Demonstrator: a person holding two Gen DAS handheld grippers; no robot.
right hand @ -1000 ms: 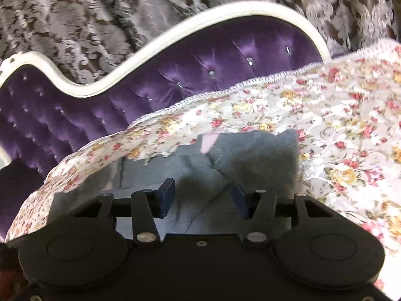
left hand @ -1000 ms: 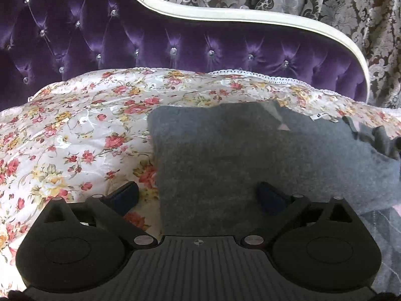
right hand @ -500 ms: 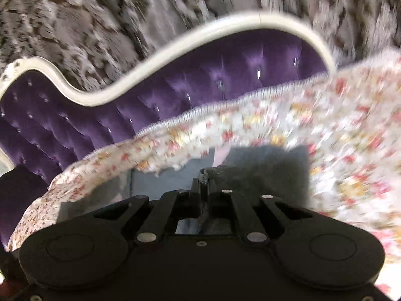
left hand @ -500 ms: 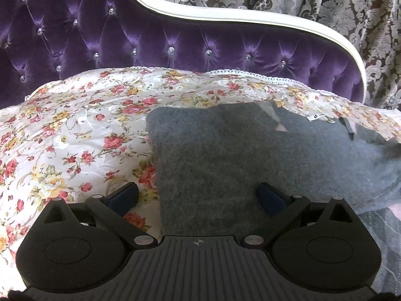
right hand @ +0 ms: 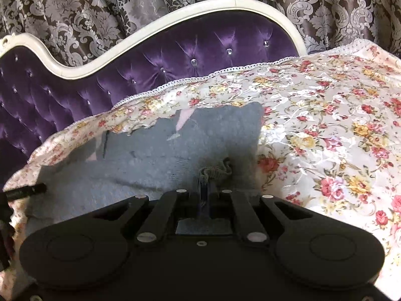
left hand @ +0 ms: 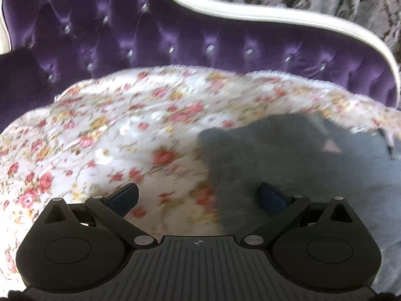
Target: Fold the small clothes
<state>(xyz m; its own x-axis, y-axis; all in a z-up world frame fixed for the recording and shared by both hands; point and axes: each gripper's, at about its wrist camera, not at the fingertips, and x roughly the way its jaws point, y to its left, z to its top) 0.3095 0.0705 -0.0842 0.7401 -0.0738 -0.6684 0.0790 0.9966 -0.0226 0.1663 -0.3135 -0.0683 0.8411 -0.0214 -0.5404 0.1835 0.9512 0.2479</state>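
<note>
We see the purple tufted sofa back (right hand: 175, 57) with its cream trim behind everything, patterned curtain (right hand: 100, 12) above it. Floral cover (left hand: 112, 138) spreads over the seat ahead of both tools. The gray garment (right hand: 163, 155) lies flat on that cover, directly ahead of the right tool and ahead-right of the left one, a pink label (right hand: 182, 120) at its far edge. Right tool (right hand: 206, 188): fingers pinched fully together on a bunched fold of the garment's near edge. Left tool (left hand: 198, 197): fingers spread wide, holding nothing; its left fingertip (left hand: 125, 197) over the floral cover, the right one over the gray fabric. Left view is motion-blurred.
</note>
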